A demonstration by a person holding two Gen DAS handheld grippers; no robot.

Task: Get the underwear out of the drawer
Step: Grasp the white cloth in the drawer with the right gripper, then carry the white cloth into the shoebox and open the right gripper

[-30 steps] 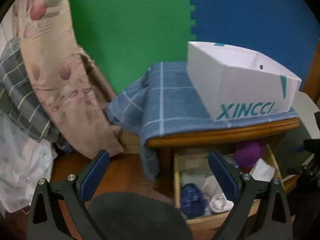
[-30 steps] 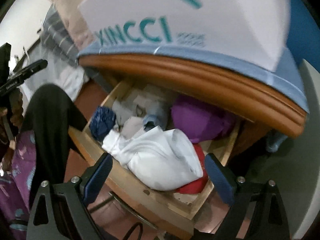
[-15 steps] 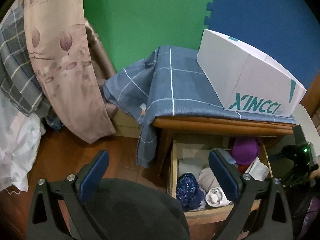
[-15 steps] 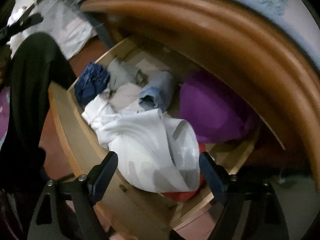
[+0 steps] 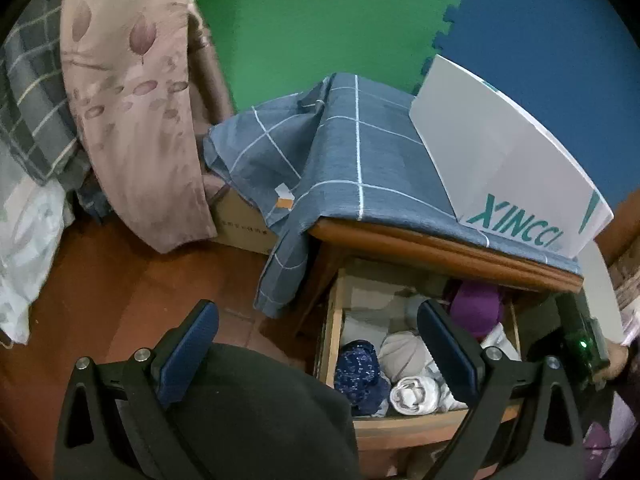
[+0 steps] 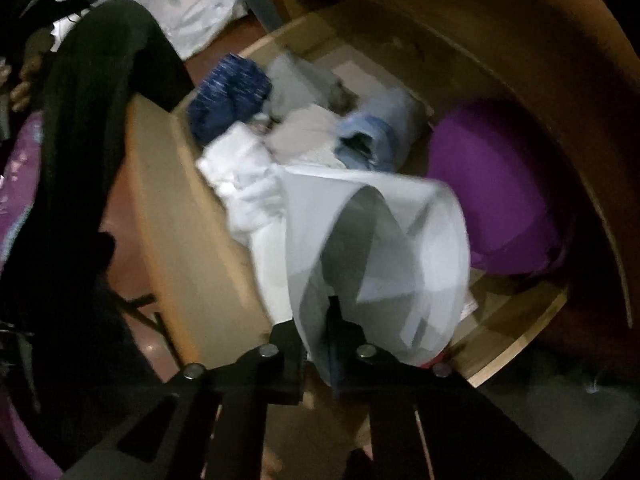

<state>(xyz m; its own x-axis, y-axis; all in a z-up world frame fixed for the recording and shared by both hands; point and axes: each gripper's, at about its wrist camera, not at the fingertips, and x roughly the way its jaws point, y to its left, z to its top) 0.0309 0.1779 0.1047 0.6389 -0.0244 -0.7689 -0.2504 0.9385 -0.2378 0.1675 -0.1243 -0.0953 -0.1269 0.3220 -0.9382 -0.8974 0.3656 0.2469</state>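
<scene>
The wooden drawer (image 5: 334, 332) stands open under the nightstand top and holds rolled garments: a dark blue one (image 5: 358, 372), a beige one (image 5: 404, 352), a white roll (image 5: 412, 394) and a purple one (image 5: 478, 308). My right gripper (image 6: 332, 332) is shut on the white underwear (image 6: 380, 248) at the drawer's front edge (image 6: 188, 208); the cloth bulges up between the closed fingers. My left gripper (image 5: 318, 348) is open and empty, held above the floor and the drawer's left side.
A white XINCCI box (image 5: 500, 172) stands on a blue checked cloth (image 5: 352, 168) on the nightstand. A floral curtain (image 5: 132, 100) and bedding hang at left. A cardboard box (image 5: 244, 228) sits on the floor. My dark trouser leg (image 5: 256, 412) is below the left gripper.
My right gripper has moved in low over the drawer and closed on the white underwear. The left gripper has lifted and tilted, staying open.
</scene>
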